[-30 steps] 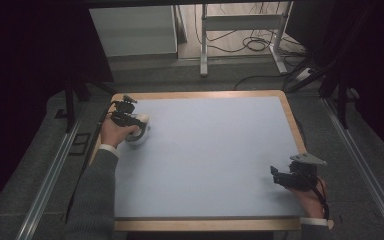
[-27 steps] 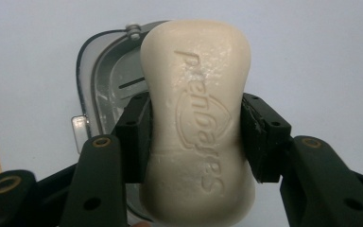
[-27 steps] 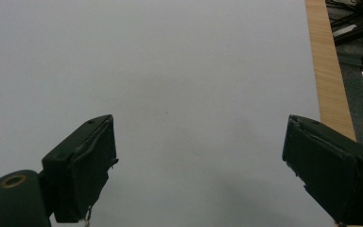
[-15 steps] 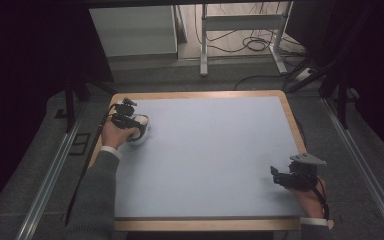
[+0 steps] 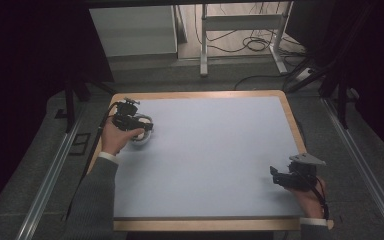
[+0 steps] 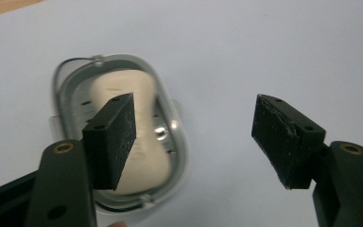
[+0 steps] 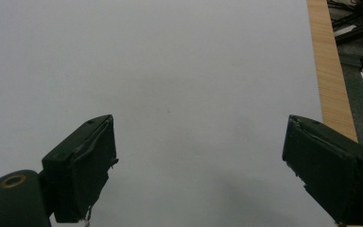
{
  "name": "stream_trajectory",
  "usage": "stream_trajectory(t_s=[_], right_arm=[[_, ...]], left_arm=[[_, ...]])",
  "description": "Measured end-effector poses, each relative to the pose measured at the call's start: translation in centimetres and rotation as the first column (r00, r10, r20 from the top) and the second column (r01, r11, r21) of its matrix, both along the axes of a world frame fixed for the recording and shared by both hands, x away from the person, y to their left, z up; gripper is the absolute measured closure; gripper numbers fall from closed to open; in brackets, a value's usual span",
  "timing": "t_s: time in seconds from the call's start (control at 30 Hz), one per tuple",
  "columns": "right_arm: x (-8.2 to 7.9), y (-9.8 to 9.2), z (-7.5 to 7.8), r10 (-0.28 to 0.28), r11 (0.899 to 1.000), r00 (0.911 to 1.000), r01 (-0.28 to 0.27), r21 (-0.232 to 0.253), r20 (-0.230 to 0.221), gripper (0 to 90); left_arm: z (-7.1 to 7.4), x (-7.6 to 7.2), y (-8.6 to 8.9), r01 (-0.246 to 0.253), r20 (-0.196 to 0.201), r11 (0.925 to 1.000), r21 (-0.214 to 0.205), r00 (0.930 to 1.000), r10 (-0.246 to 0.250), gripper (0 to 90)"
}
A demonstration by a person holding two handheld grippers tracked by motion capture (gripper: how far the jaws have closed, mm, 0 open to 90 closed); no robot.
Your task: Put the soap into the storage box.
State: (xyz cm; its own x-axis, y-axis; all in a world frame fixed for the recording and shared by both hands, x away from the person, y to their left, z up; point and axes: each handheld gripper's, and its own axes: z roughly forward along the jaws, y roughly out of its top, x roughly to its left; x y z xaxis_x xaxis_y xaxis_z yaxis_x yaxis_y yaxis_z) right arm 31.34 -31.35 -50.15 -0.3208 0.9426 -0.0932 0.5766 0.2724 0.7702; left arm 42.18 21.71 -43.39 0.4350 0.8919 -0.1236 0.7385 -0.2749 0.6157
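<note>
Pale blue table (image 5: 215, 160) carries a soap dish (image 6: 123, 142) with soap (image 6: 137, 118) near its far left corner; the left gripper (image 6: 194, 137), jaws just opened and empty, hovers above it, apparently having released. The right gripper (image 7: 198, 161) waits wide open.

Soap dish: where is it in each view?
High view: soap dish at the mat's left edge, beside the left tongs.
Left gripper view: soap dish left of centre, behind one pad, soap bar inside.
Right gripper view: bare mat.
Shared landmark: pale blue mat.
</note>
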Motion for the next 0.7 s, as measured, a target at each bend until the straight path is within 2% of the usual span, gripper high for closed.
stream_trajectory(t_s=[0.03, 0.07, 0.17, 0.23, 0.43, 0.53, 0.7], right_arm=[[0.0, 0.0, 0.0, 0.000, 1.000, 1.0000, 0.000, 0.000, 0.000, 10.2], [0.0, 0.0, 0.0, -0.001, 1.000, 1.0000, 0.001, -0.001, 0.001, 10.2], [0.0, 0.0, 0.0, -0.001, 1.000, 1.0000, 0.001, 0.000, 0.003, 10.2], [0.0, 0.0, 0.0, -0.001, 1.000, 1.0000, 0.001, -0.001, 0.001, 10.2], [0.0, 0.4, -0.1, 0.007, 1.000, 1.0000, -0.007, -0.010, 0.000, 10.2], [0.0, 0.6, -0.1, 0.009, 1.000, 1.0000, -0.009, -0.015, 0.003, 10.2], [-0.1, 0.6, -0.1, 0.009, 1.000, 0.9999, -0.009, -0.017, 0.005, 10.2]], left_arm=[[0.0, 0.0, 0.0, 0.000, 0.000, 1.0000, 0.000, 1.0000, 0.000, 31.0], [0.1, -0.9, -0.2, 0.019, 0.016, 0.9998, -0.007, 0.9997, -0.019, 30.6], [-0.1, -2.2, -0.5, 0.048, 0.034, 0.9986, -0.020, 0.9983, -0.047, 30.0], [-0.5, -3.2, -0.7, 0.074, 0.035, 0.9971, -0.015, 0.9967, -0.073, 29.4], [-1.8, -5.7, -0.9, 0.130, 0.053, 0.9904, -0.046, 0.9904, -0.127, 27.8], [-2.9, -6.7, -1.3, 0.164, 0.046, 0.9857, -0.038, 0.9857, -0.162, 27.2], [-4.5, -8.0, -1.8, 0.181, 0.035, 0.9821, -0.051, 0.9831, -0.180, 26.7]])
